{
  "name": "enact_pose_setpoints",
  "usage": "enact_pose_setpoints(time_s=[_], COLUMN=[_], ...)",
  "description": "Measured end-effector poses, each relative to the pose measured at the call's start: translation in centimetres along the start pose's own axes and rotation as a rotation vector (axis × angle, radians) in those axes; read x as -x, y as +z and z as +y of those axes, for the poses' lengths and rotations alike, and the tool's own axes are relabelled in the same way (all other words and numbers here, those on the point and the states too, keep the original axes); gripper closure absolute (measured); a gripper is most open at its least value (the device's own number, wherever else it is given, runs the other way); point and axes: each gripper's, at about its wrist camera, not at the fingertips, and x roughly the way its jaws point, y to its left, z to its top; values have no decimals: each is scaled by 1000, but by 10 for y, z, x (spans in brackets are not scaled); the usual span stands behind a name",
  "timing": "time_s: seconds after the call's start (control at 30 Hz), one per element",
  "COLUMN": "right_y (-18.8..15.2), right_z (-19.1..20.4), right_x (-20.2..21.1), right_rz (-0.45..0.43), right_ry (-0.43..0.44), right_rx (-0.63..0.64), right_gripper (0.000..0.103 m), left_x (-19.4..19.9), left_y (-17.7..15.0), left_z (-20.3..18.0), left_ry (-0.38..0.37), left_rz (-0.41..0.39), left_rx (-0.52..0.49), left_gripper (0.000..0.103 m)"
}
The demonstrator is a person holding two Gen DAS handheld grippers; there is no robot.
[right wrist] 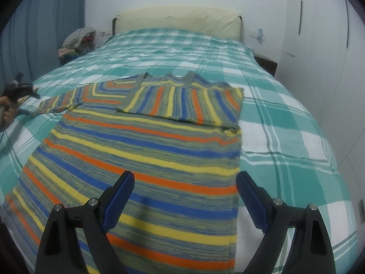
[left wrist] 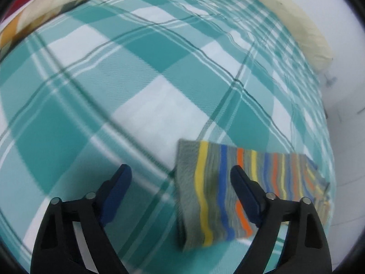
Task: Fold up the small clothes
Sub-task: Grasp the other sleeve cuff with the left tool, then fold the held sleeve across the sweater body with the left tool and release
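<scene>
A striped knit sweater (right wrist: 146, 150), grey with yellow, blue and orange bands, lies flat on the teal plaid bed. Its right sleeve (right wrist: 187, 105) is folded across the chest; its left sleeve (right wrist: 59, 101) stretches out to the left. My right gripper (right wrist: 184, 182) is open and empty, hovering over the sweater's lower right edge. My left gripper (left wrist: 181, 177) is open and empty above the cuff end of the left sleeve (left wrist: 219, 196). In the right wrist view the left gripper (right wrist: 20, 90) shows at the far left, by that sleeve's end.
The teal and white plaid bedspread (right wrist: 285, 118) covers the bed. A cream pillow (right wrist: 178, 18) lies at the headboard. A pile of clothes (right wrist: 77, 41) sits at the bed's far left; colourful folded items (left wrist: 38, 16) show in the left wrist view. White wardrobe doors (right wrist: 319, 34) stand on the right.
</scene>
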Motion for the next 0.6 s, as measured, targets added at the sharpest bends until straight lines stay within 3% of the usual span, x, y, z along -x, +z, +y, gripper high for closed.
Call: enact_pose_setpoints(time_s=[0.07,0.13,0.2,0.37,0.47,0.6], right_y=[-1,-2,-2,5,10,14], right_z=[2,2,1,-6,-12,-17], right_x=[-2,-5,-6,10,20,30], right_rz=[6,18,26,-26,-53,-80], right_ry=[-5,2,15,36,50,72], right_rx=[9,3,-10,-32,-57,-73], right_gripper=[13,13,13,13,13,13], left_x=[-4,-9,-4,59,93,102], left_y=[-1,-4,-7,-3,-9,-39], left_z=[-14,-26,-42,-114,-187,-285], left_ry=[11,24,43,80,23,-65], left_rz=[-6,16,28,-77,-121,-112], left_rx=[-55,-112,-164,-304,-423,-564], left_gripper=[34,94,98,98,98,98])
